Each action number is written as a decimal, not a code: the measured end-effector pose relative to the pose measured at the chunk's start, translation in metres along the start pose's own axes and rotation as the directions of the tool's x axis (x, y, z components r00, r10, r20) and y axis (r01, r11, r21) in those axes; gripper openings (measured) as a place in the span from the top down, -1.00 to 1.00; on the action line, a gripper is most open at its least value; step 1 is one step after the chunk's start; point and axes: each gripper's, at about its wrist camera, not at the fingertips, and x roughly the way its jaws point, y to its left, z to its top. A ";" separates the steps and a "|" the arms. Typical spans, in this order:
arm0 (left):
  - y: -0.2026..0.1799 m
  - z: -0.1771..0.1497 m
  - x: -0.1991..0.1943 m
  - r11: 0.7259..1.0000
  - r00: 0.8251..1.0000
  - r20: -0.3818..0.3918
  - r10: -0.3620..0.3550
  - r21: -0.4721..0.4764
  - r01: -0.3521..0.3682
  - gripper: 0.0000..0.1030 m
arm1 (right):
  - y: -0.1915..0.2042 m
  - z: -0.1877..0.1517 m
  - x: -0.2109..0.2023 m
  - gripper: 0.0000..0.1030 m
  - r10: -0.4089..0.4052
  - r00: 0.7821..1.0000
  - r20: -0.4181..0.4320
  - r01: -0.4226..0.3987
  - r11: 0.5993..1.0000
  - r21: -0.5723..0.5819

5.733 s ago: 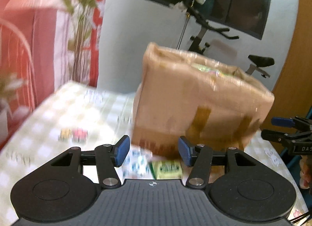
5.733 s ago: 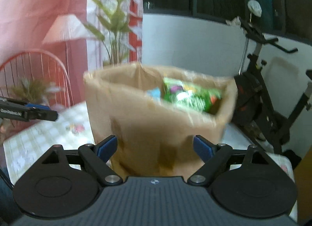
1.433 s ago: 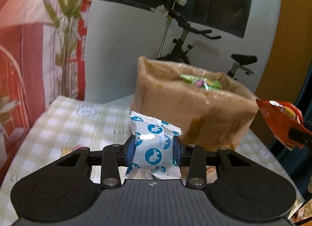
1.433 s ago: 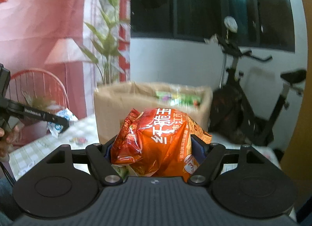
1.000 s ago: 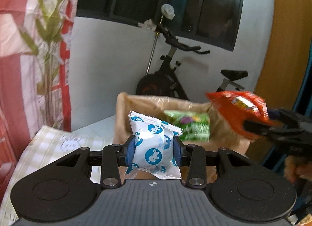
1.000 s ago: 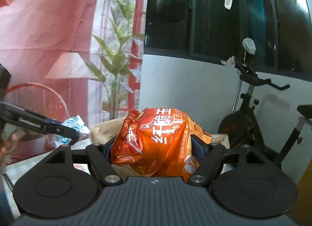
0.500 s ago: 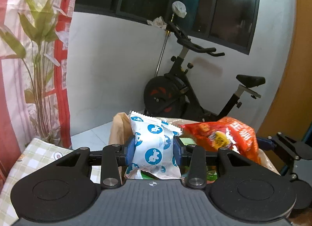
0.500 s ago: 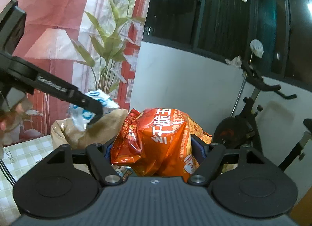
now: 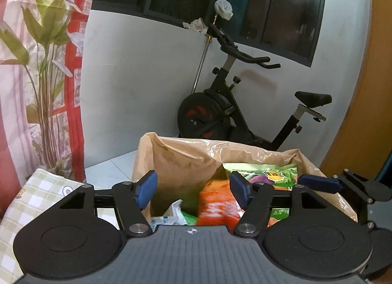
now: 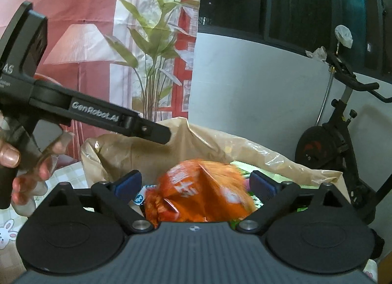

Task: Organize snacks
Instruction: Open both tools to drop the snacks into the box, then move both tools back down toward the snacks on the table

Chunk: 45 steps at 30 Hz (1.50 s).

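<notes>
Fingers of the left gripper [image 9: 192, 192] stand apart, empty, above the brown bag [image 9: 176, 154], the blue-and-white packet [image 9: 169, 217] lying inside. From the right wrist, the right gripper [image 10: 196, 184] gapes too, the orange snack bag [image 10: 201, 193] blurred, apparently dropping in; best lift both straight up, clear of the rim.

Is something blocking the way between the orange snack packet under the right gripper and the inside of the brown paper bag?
Nothing visible blocks it. The right gripper is open, and the blurred orange snack packet is already at the brown paper bag's open mouth.
</notes>
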 end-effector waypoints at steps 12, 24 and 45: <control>0.002 -0.018 -0.065 0.996 0.996 0.008 0.084 0.037 -0.084 -0.31 | 0.008 -0.001 -0.064 -0.88 0.003 0.997 0.076 -0.010 0.995 0.095; 0.000 -0.093 -0.124 0.996 0.996 -0.029 0.088 -0.001 -0.088 -0.31 | 0.033 -0.049 -0.120 -0.88 -0.039 0.997 0.067 0.021 0.966 0.257; -0.011 -0.247 -0.120 0.990 0.939 -0.341 0.037 0.137 0.011 -0.35 | 0.083 -0.166 -0.127 -0.81 -0.040 0.983 -0.179 0.091 0.953 0.287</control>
